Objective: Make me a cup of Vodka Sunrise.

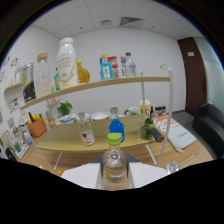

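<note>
Clear bottle [114, 167] with green cap, just ahead of the gripper [116, 200]; finger state cannot be told. Blue bottle [116, 127] stands close behind: a careless reach could topple either.

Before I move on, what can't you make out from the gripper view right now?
- Gripper fingers: lost in the black area at the bottom of the gripper view.
- Clear bottle with green cap: its base is cut off by that black area.
- Labels on the upper shelf bottles: too small to read.
- Blue bottle: lower part hidden behind the green cap.
</note>
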`<act>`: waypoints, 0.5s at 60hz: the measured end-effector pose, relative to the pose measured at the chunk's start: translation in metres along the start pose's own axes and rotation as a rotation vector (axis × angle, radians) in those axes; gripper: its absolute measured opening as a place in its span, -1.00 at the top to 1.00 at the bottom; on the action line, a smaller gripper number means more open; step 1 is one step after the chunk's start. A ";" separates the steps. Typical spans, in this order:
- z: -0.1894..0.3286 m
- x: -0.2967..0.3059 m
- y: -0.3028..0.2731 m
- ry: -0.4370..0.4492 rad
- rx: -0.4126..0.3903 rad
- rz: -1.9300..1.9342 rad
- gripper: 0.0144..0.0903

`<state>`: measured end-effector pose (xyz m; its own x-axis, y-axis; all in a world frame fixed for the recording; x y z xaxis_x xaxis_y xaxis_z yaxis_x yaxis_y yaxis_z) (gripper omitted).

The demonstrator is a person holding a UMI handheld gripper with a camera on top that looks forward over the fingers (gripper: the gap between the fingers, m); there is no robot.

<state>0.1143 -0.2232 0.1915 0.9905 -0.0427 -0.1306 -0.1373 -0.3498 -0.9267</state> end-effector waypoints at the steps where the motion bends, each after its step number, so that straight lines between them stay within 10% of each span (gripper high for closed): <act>1: 0.002 0.000 0.005 0.003 -0.007 -0.011 0.45; 30: 0.022 0.011 0.007 0.176 -0.019 -1.101 0.46</act>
<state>0.1239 -0.2054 0.1756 0.5586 0.1683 0.8122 0.8151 -0.2926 -0.5000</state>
